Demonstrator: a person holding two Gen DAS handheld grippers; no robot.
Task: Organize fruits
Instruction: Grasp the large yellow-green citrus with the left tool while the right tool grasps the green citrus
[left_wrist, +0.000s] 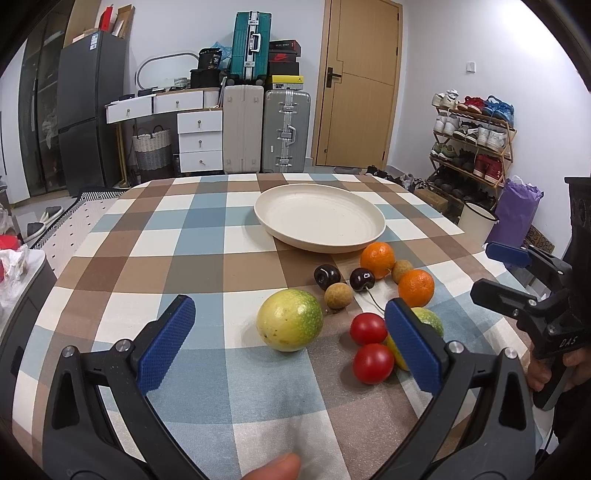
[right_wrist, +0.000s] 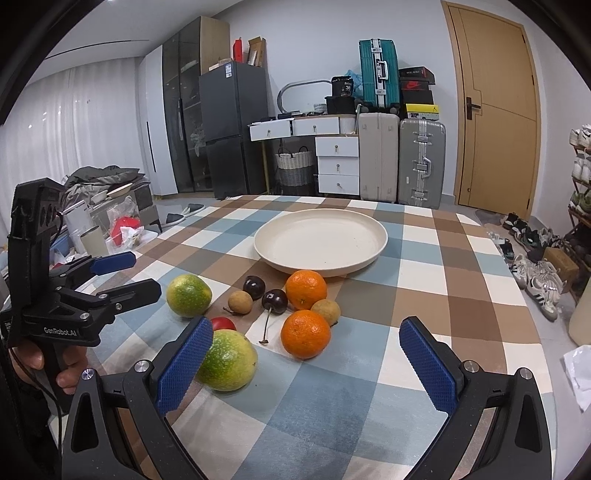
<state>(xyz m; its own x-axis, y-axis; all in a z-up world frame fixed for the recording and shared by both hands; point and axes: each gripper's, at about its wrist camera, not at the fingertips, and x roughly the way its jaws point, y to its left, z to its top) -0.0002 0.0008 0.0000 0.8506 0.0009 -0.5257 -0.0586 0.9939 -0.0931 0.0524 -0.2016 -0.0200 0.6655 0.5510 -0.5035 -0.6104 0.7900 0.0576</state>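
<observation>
A table (left_wrist: 184, 258) under a brown, blue and white checked cloth is filling both wrist views, with suitcases (left_wrist: 286, 131), white drawers (left_wrist: 199, 140) and a wooden door (left_wrist: 360, 85) standing behind it. The left claw (left_wrist: 291, 343) is hanging just above the cloth with its blue pads spread wide and nothing between them. Just ahead of it, between the pads, a yellow-green passion fruit (left_wrist: 290, 319) is lying on the cloth. Against the inner face of its right pad two red tomatoes (left_wrist: 371, 350) are sitting close together, and a second passion fruit (right_wrist: 227, 360) is lying partly hidden behind that pad. The right claw (right_wrist: 306, 362) is also gaping wide and gripping nothing; that second passion fruit is lying just beside its left pad, and the nearer orange (right_wrist: 306, 334) is sitting just ahead, between its pads. Beyond these, two brown longans (left_wrist: 337, 295) and two dark cherries (left_wrist: 327, 275) are lying scattered, one cherry trailing a long stem. The farther orange (right_wrist: 306, 289) is sitting behind them, close to the rim of a cream plate (left_wrist: 321, 216). The plate is lying farthest out from both claws, holding no fruit. A hand (right_wrist: 55, 362) is gripping the left claw's handle at the edge of the right view
</observation>
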